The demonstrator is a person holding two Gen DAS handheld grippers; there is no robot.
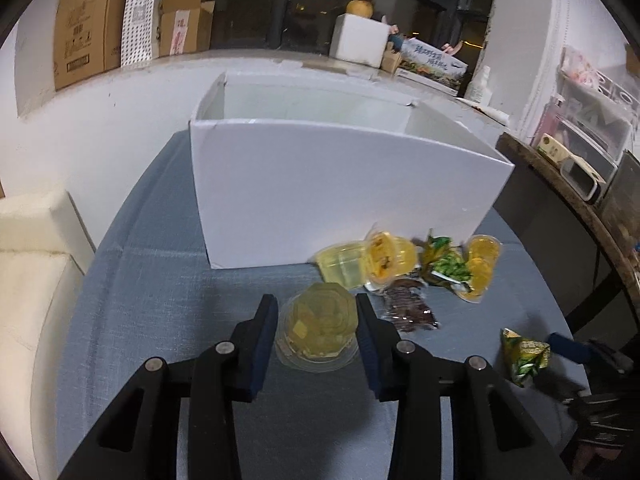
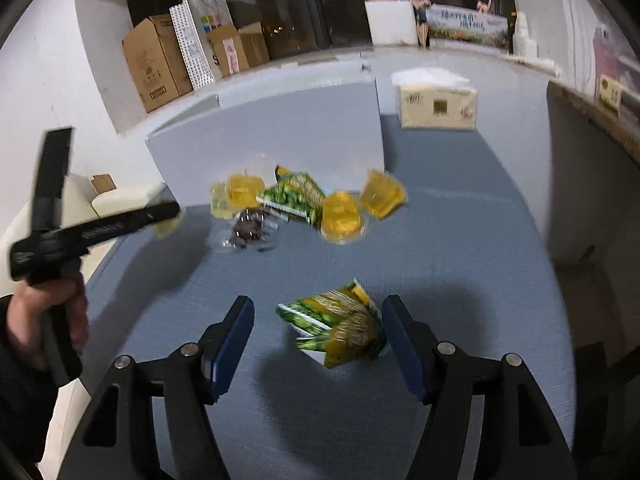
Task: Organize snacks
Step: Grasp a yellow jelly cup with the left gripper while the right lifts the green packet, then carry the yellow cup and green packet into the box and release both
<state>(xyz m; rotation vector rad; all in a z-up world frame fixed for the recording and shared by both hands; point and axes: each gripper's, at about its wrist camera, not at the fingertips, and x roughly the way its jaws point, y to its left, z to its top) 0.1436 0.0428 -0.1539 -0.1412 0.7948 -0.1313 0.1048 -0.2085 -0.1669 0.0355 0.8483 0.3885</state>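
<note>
Already left gripper (image 1: 316,330) fingers clamp the jelly cup (image 1: 318,332); slick lid may slip. Right gripper (image 2: 318,334) fingers wide, green packet (image 2: 340,330) loose between, may skid off-centre.

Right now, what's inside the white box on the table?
The left wrist view shows only pale inner walls and a divider at the right of the white box. No snacks show inside, but its front wall hides the bottom, so I can't tell.
</note>
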